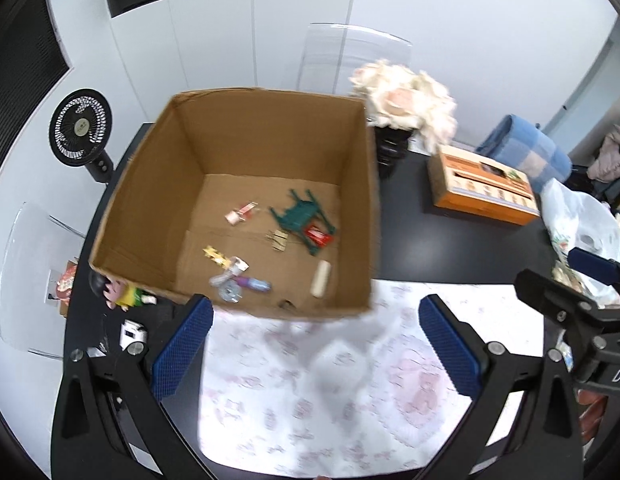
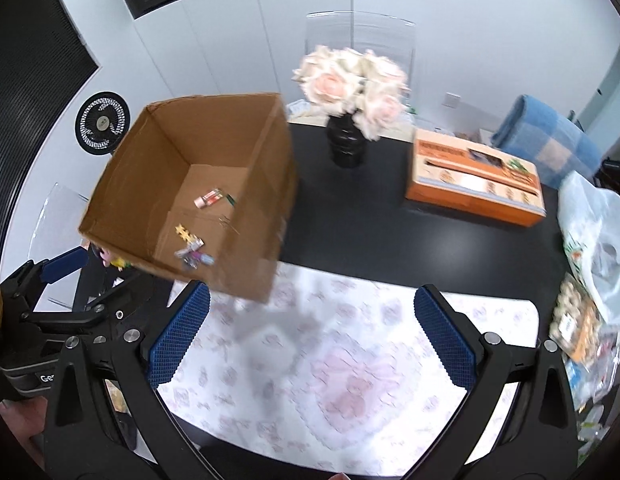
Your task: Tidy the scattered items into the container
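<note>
Ahead of my left gripper (image 1: 316, 344): brown corrugated cardboard box (image 1: 158, 208) on the floral paper mat (image 1: 310, 392), holding a green plastic frame (image 1: 300, 218), a white cylinder (image 1: 321, 278), and small trinkets. Right gripper (image 2: 312, 338) has the box ahead-left. Both spread wide, empty.

cardboard box (image 1: 246, 152) sitting open, upright on black table | holding green toy frame (image 1: 304, 218), red packet (image 1: 319, 236), white cylinder (image 1: 321, 278), yellow star strip (image 1: 215, 255) lying on floor
</note>
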`<move>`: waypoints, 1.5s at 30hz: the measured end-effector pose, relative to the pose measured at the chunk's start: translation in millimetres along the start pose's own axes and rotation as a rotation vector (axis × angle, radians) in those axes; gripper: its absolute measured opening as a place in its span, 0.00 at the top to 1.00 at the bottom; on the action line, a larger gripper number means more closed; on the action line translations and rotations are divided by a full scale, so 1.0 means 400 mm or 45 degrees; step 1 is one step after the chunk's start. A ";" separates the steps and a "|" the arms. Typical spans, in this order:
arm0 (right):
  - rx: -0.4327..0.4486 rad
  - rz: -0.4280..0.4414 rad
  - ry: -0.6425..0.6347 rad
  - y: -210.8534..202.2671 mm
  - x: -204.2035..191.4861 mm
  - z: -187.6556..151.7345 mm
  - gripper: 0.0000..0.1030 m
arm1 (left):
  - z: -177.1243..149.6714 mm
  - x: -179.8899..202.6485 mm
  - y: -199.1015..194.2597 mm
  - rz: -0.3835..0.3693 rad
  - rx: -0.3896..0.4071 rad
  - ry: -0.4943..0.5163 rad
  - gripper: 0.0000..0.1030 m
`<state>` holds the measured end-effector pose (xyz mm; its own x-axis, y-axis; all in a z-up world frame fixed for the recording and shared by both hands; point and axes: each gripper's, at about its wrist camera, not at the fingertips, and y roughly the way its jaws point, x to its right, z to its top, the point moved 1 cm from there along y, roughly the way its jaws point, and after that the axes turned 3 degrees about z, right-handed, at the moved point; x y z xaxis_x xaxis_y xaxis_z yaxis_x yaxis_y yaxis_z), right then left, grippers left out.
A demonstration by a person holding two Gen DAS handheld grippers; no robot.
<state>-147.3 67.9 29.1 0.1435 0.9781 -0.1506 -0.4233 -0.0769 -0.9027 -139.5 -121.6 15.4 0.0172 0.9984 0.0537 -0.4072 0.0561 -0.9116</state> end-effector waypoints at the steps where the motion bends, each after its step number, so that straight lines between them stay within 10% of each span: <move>1: 0.002 -0.006 0.005 -0.016 0.018 -0.018 0.00 | -0.012 0.022 -0.009 -0.007 0.000 0.006 0.00; 18: 0.030 -0.076 0.127 -0.244 0.256 -0.285 0.00 | -0.205 0.275 -0.138 -0.059 -0.016 0.134 0.00; 45: -0.001 -0.038 0.149 -0.354 0.202 -0.430 0.00 | -0.294 0.256 -0.294 -0.023 0.008 0.209 0.00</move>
<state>78.0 124.8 75.5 0.2598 0.9507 -0.1695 -0.4163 -0.0481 -0.9080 17.7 -25.4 80.2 0.1735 0.9848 0.0021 -0.4109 0.0743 -0.9086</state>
